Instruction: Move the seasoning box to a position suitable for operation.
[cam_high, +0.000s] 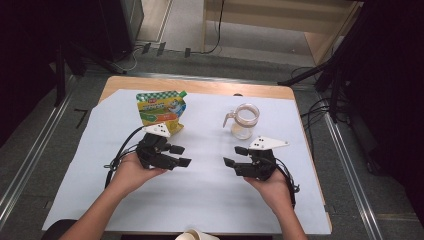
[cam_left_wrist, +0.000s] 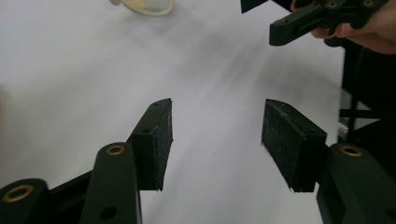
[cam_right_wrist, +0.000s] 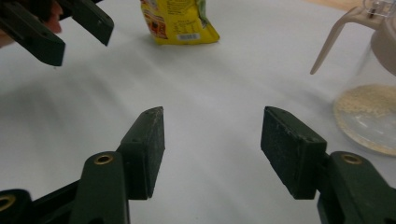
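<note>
We hold the left gripper (cam_high: 181, 155) over the white sheet (cam_high: 210, 200) that covers the wooden table (cam_high: 200, 85), its black jaws pointing toward the middle; they stand well apart and nothing sits between them. In the left gripper view the same two pads frame bare white sheet. The right gripper (cam_high: 235, 156) faces it from the other side, near but not touching, and its jaws are likewise parted with nothing in their grasp.

Behind our left gripper stands the yellow and green stand-up spouted pouch (cam_high: 161, 111), upright, with a green chequered band along its top and a green cap at the upper corner. There is printing on its front, but we cannot read the brand from above. In the right gripper view the pouch's (cam_right_wrist: 180, 21) back shows small print and a white barcode label, too fine to make out.

Behind our right gripper is the clear glass jar with a beige lid and handle (cam_high: 243, 120), holding a thin layer of pale grains at the bottom
</note>
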